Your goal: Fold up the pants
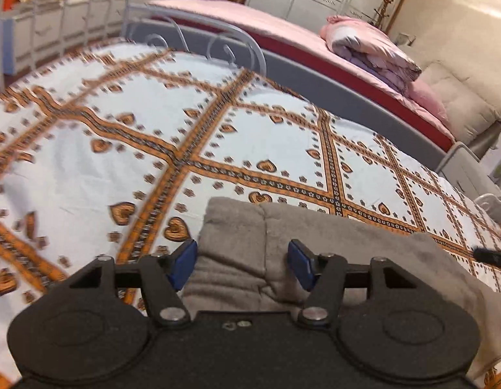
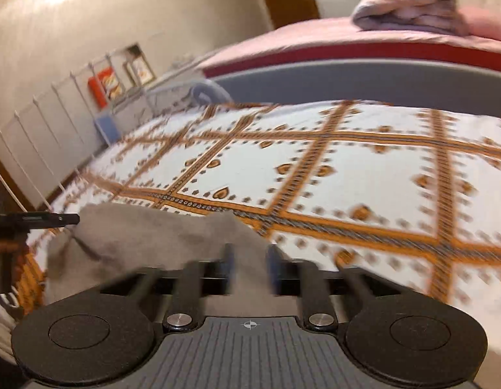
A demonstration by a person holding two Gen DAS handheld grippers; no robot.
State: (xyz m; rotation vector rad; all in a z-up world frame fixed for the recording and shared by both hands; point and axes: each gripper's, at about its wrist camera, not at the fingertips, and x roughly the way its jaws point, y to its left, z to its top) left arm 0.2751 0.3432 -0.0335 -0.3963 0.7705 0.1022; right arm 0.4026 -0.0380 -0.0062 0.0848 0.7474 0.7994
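The grey pants [image 1: 237,227] lie on a bed sheet [image 1: 121,149] patterned with orange bands and hearts. In the left wrist view my left gripper [image 1: 242,264] is open, its blue pads [image 1: 185,264] spread wide with the grey cloth lying between and under them. In the right wrist view, which is blurred by motion, my right gripper [image 2: 250,270] has its fingers narrowed on a raised fold of the pants [image 2: 159,236]. The cloth rises in a peak between the fingers. The left gripper's tip [image 2: 40,218] shows at the left edge.
A second bed with a pink cover [image 1: 250,22] and a folded quilt [image 1: 370,48] stands behind a grey metal rail [image 1: 331,87]. White cabinets [image 1: 56,29] and a white wire rack [image 2: 49,123] line the walls. A beige cushion [image 1: 461,103] sits at far right.
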